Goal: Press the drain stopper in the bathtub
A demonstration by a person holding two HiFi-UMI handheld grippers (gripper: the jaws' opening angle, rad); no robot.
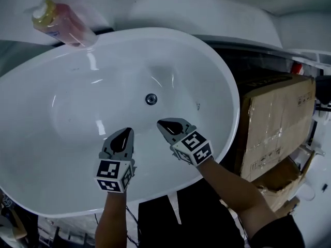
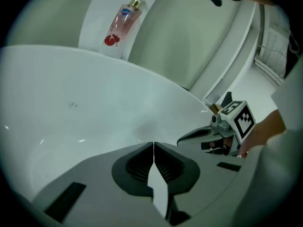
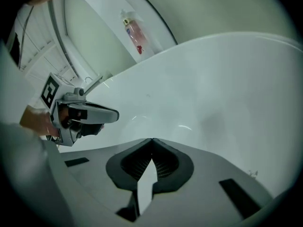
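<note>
A small round metal drain stopper [image 1: 151,98] sits in the floor of the white oval bathtub [image 1: 46,159]. My left gripper [image 1: 127,130] hangs over the tub's near side, below and left of the stopper, jaws shut and empty. My right gripper [image 1: 160,122] hovers just below the stopper, apart from it, also shut on nothing. In the left gripper view my left gripper [image 2: 153,143] points at bare tub wall, with the right gripper [image 2: 182,139] at its right. In the right gripper view my right gripper [image 3: 151,139] faces the tub wall, the left gripper [image 3: 115,114] at its left. The stopper is hidden in both gripper views.
A pink soap bottle [image 1: 58,22] lies on the ledge beyond the tub's far left rim; the same bottle [image 2: 120,26] shows in the left gripper view, and the bottle [image 3: 134,33] in the right one. Cardboard boxes [image 1: 274,123] stand close to the tub's right side.
</note>
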